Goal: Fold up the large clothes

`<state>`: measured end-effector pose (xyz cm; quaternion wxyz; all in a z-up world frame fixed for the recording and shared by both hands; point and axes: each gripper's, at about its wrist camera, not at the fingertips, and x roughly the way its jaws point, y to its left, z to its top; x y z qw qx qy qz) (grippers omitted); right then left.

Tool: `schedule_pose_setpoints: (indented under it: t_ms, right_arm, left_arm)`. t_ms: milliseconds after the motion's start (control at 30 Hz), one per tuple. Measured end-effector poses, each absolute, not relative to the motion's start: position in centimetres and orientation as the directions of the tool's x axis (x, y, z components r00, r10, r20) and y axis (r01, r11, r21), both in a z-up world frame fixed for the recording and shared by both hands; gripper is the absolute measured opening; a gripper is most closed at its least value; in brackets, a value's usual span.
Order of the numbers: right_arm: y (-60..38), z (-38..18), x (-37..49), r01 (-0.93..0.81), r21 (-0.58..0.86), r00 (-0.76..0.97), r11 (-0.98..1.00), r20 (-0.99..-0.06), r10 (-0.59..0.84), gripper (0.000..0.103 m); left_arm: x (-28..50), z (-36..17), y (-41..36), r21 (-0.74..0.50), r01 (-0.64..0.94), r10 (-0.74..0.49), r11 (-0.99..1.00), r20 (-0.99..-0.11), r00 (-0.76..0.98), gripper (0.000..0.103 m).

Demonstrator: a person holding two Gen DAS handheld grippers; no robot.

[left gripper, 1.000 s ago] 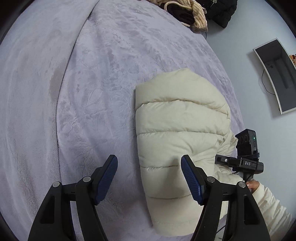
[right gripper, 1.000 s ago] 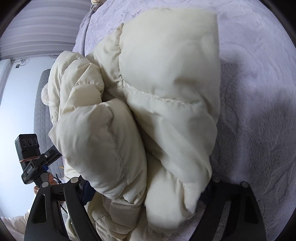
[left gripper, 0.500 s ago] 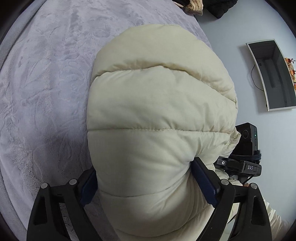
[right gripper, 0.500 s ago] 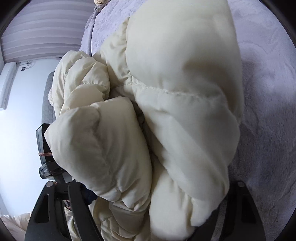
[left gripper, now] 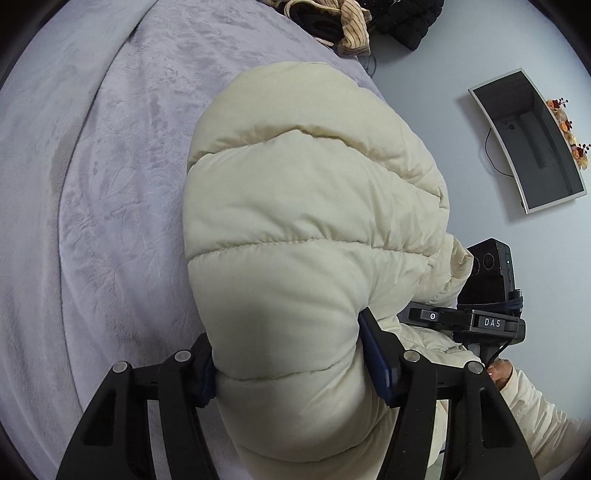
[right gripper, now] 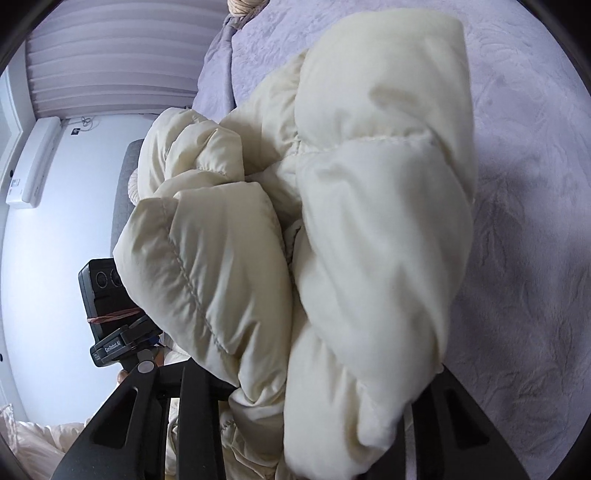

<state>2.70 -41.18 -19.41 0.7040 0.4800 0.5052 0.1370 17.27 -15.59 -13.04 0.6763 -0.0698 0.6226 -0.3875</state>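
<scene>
A cream quilted puffer jacket (left gripper: 314, 221) lies bundled on the lilac bed cover (left gripper: 92, 184). My left gripper (left gripper: 291, 365) straddles its near folded end. Its jaws are closing, and both blue pads (left gripper: 376, 354) dig into the padding. In the right wrist view the same jacket (right gripper: 369, 221) bulges up between the black fingers of my right gripper (right gripper: 321, 391). Those jaws are closing too, squeezing the bundle, with their pads hidden under the fabric. The right gripper's camera housing (left gripper: 487, 266) shows just beyond the jacket's right side.
A striped tan garment (left gripper: 351, 33) and a black one (left gripper: 406, 18) lie at the bed's far edge. A dark screen (left gripper: 528, 140) hangs on the wall. A hand (left gripper: 498, 373) in a cream sleeve holds the right tool. A white wall unit (right gripper: 33, 162) sits below blinds (right gripper: 110, 55).
The left gripper went from standing open beside the jacket to straddling its end and pinching it. The right gripper's fingers drew in on the bundle, which now sits higher off the bed.
</scene>
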Motion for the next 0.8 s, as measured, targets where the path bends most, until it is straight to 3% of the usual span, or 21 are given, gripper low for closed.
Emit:
schedule_pose_setpoints:
  t_ms: [267,500,600,733,800]
  right_arm:
    - [-36.2,-19.7,-0.7,0.292,0.817,0.392,0.497,-0.576,0.717,0.038]
    - [-31.7,-24.7,-3.7,0.359,0.778,0.317,0.515,-0.621,0.717,0.039]
    - [-31.0,-26.3,-4.9,0.408,0.756,0.310,0.512,-0.642,0.701,0.051]
    - [-32.0,-23.5,-6.1,0.412,0.695,0.313,0.589,-0.715,0.625,0.068]
    - [-33.1,-21.6,-7.0,0.411,0.674,0.337,0.614,-0.738,0.584,0.068]
  left_arm:
    - [12.6,-12.8,-9.0,-0.557,0.370,-0.570,0.743,-0.817,-0.087,0.065]
    - [9.0,-18.8,-3.6,-0.492,0.347,-0.480,0.799,-0.868,-0.126,0.069]
    - [8.3,-18.6,-2.9,-0.481,0.362,-0.479,0.799,-0.872,-0.101,0.070]
    - [8.2,-15.3,-1.7,-0.465,0.399,-0.493,0.790,-0.869,-0.038,0.070]
    - [8.3,-13.6,-0.2,-0.458,0.408,-0.506,0.789,-0.862,0.011,0.070]
